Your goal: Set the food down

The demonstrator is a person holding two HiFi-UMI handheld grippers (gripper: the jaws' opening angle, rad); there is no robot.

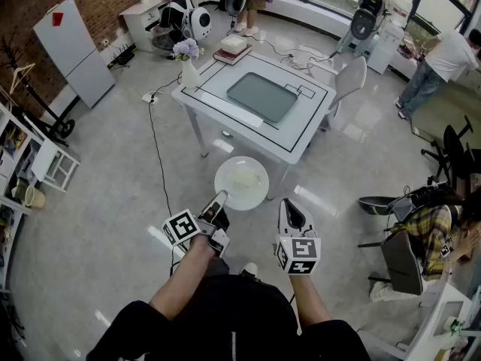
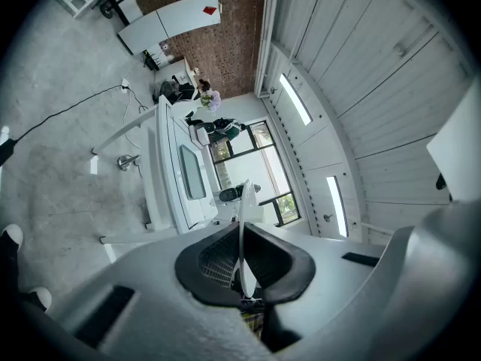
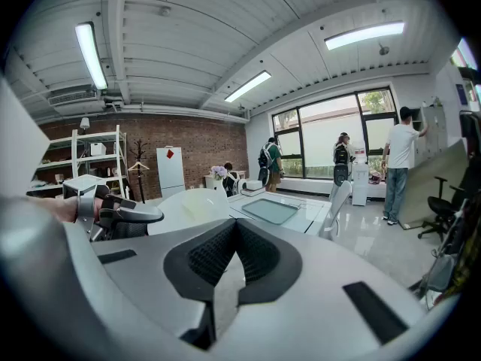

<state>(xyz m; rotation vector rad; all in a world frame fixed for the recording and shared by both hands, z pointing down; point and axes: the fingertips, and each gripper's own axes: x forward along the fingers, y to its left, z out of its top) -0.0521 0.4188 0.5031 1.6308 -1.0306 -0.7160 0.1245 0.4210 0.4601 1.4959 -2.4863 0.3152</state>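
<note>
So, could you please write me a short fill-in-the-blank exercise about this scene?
1. The jaws of the left gripper pinch the rim of a white ___.
2. On the white table lies a grey ___.
3. The jaws of the right gripper hold ___.
Missing words: plate; tray; nothing.

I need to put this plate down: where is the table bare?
Bare: the strip of table between the tray and the near edge, and the side right of the tray. Crowded: the left corner with the vase, the books beyond it.
</note>
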